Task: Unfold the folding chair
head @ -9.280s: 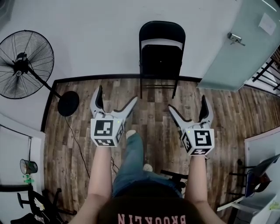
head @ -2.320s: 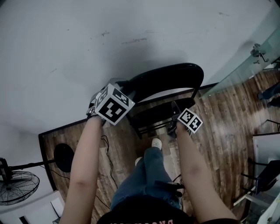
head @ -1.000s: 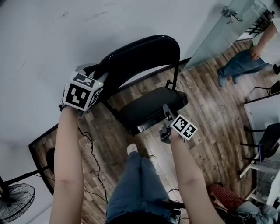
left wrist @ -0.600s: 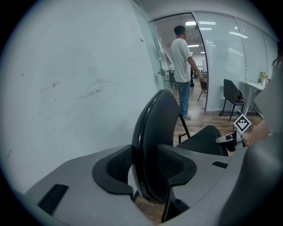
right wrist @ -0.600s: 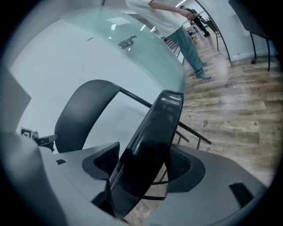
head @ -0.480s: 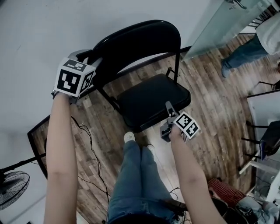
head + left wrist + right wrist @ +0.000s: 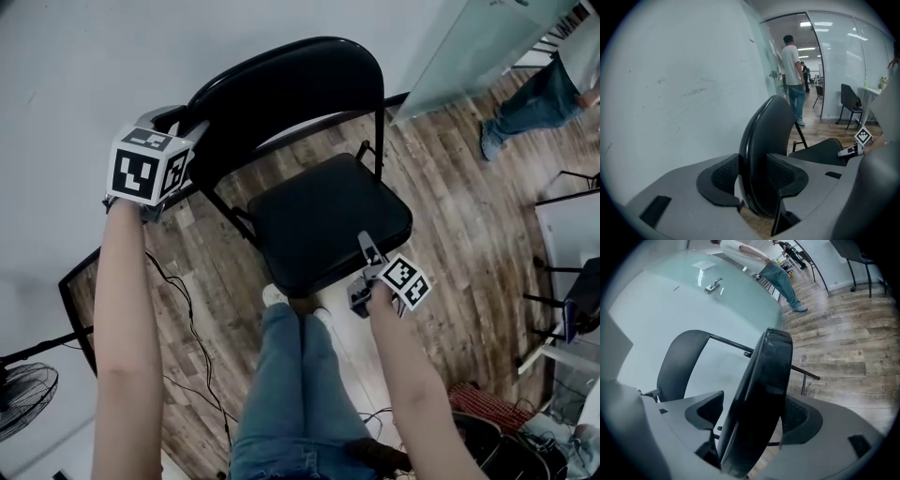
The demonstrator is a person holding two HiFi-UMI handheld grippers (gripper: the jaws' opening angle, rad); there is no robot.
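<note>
Wall (image 7: pixel 84 56) takes up the 9 to 12 o'clock chunk of the head view, plain white, and wood-plank floor (image 7: pixel 450 216) covers pretty much everything else. Next biggest is the black folding chair (image 7: pixel 281 94), sitting about dead centre near the wall. Its backrest (image 7: pixel 761 150) is up at 12 o'clock and its seat (image 7: pixel 328 220) is swung down roughly flat, front edge facing 6 o'clock. A pale glass panel (image 7: pixel 459 47) leans across 1 o'clock, and another person's jeans-clad legs (image 7: pixel 534 94) show at 2 o'clock. The wearer's own legs (image 7: pixel 281 394) fill 6 o'clock, with one shoe (image 7: pixel 274 295) just under the seat's front edge. A floor fan (image 7: pixel 23 398) peeks in at 8 o'clock, and a thin cable (image 7: pixel 187 319) trails over the planks at 7 o'clock. The left gripper (image 7: pixel 757 176) is at 10 o'clock from the seat, its fingers (image 7: pixel 722 176) clenched on the side edge of the backrest, a pad pressed on either face. The right gripper (image 7: pixel 750 418) is at the seat's front corner, around 5 o'clock. Its fingers (image 7: pixel 799 420) have just been opening, so they're released now. The seat's edge runs between them, with a visible gap beside one pad.
</note>
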